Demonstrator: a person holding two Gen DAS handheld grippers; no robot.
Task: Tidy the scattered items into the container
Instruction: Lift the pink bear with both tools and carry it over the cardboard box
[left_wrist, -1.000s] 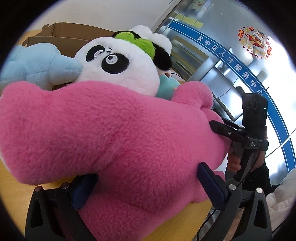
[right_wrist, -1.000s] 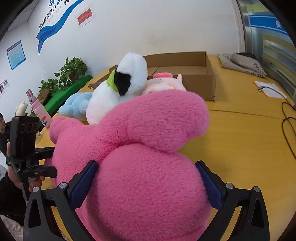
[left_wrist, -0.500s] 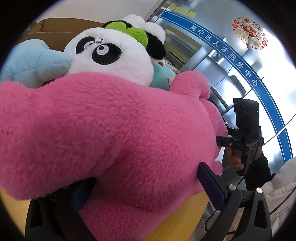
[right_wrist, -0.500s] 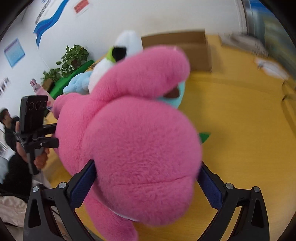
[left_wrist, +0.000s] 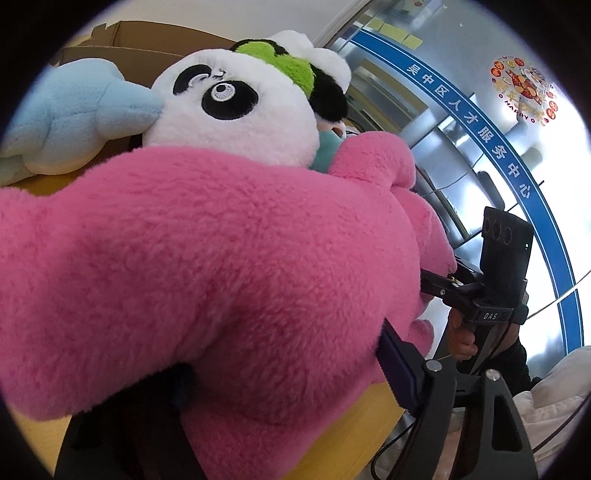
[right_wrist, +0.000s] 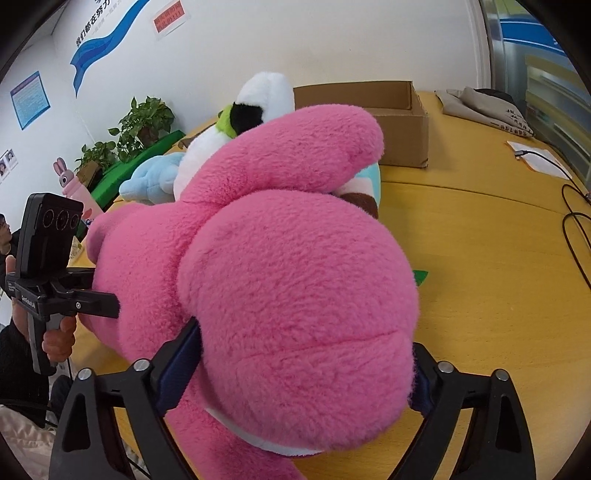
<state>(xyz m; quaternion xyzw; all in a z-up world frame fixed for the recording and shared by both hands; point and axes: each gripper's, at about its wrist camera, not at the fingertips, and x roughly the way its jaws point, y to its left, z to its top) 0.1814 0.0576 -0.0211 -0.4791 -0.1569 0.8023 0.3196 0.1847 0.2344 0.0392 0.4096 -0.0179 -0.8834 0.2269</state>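
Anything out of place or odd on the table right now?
Nothing is damaged or spilled. The plush toys remain outside the open cardboard box: the big pink plush toy sits between both grippers' closing jaws, with the panda plush and pale blue plush behind it.

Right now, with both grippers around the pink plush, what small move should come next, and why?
Probably lift it clear of the table. Both the left gripper and right gripper have just been closing, and their pads now press into the pink plush. The box sits behind the panda, so the plush must rise first.
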